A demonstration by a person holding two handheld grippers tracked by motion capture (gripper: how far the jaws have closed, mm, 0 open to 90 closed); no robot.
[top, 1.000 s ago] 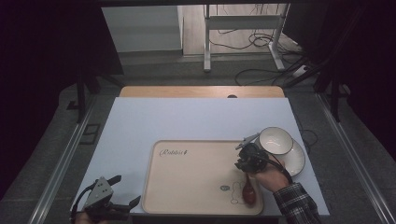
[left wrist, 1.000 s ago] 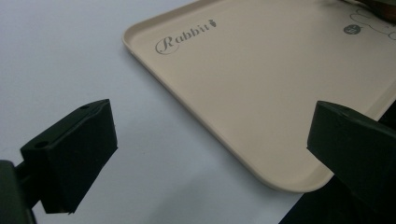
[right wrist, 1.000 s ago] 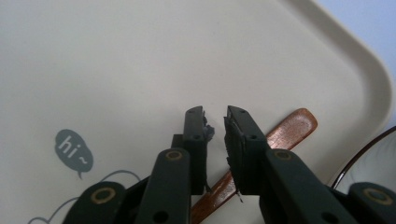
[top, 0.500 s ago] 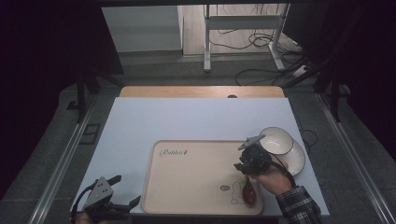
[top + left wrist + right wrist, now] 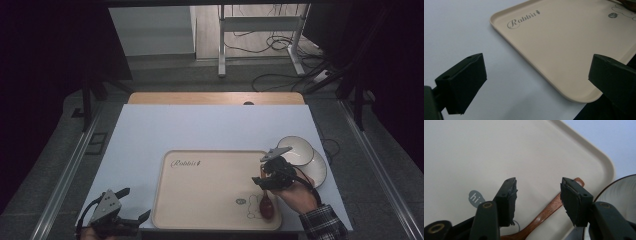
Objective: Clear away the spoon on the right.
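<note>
Right gripper view: the right gripper stands half open, its jaws having just been opening, with the wooden spoon lying loose on the beige tray beneath the gap, no pad pressing it. The handle runs from about 7 o'clock up to 1 o'clock, its tip beside the right-hand pad. High view: the spoon rests at the tray's 5 o'clock corner, white bowls just beyond. The left gripper sits wide open and empty, well apart at 8 o'clock on the tabletop.
</note>
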